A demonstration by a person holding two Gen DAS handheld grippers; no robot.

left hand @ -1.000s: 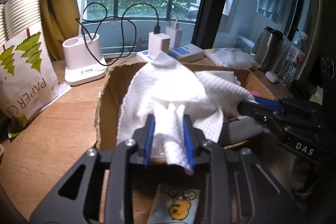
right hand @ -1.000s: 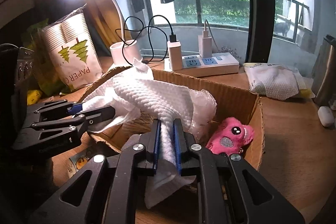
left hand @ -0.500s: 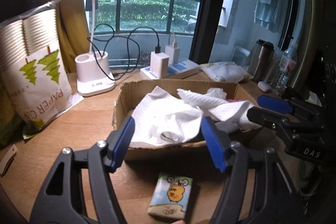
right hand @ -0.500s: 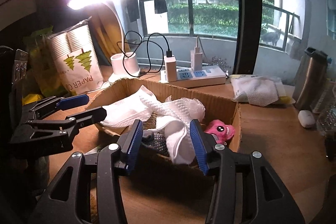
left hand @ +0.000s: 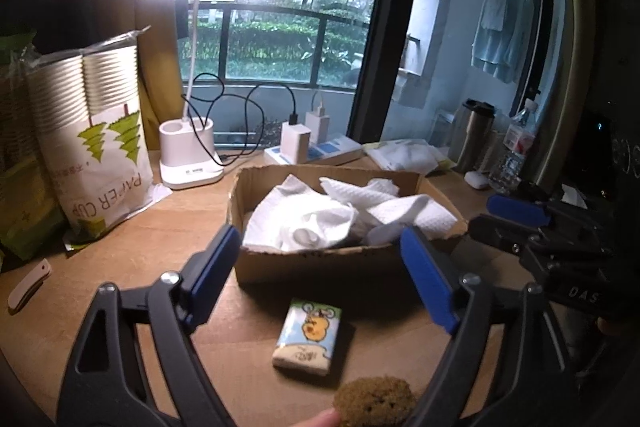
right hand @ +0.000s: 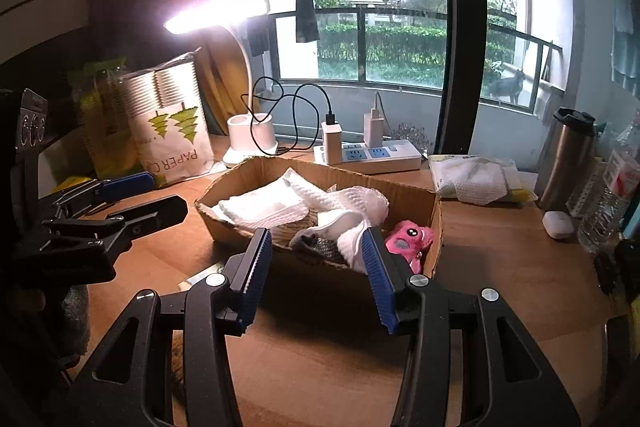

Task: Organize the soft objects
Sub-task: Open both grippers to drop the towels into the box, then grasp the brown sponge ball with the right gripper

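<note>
So both grippers are hanging back from the cardboard box (left hand: 312,267) right now; the left gripper (left hand: 320,267) has its jaws spread wide with nothing between them, and the right gripper (right hand: 318,267) is wide and empty too. The white cloth (left hand: 320,215) sits piled inside the box, crumpled, with one corner draped over the right rim; the pink plush toy (right hand: 410,241) is tucked into the box's near right corner, and there's something grey (right hand: 320,247) half buried under the cloth, can't tell what exactly.

Outside the box, on the wooden desk (left hand: 120,267), there's a tissue pack (left hand: 310,337) just in front of the box, and a brown sponge-looking thing (left hand: 376,401) at the very bottom edge of the left view; my guess is those go in next.

What could go sideways: the tissue pack lies flat, so fingers coming down on it might just skid it along the desk instead of pinching it; the box is light cardboard, so bumping its front wall could shove it back toward the power strip (right hand: 368,155) and desk lamp (left hand: 190,159); and that draped cloth corner could snag on a finger and get dragged out; the two grippers also sit near each other, so reaching for the same spot risks a clash.
</note>
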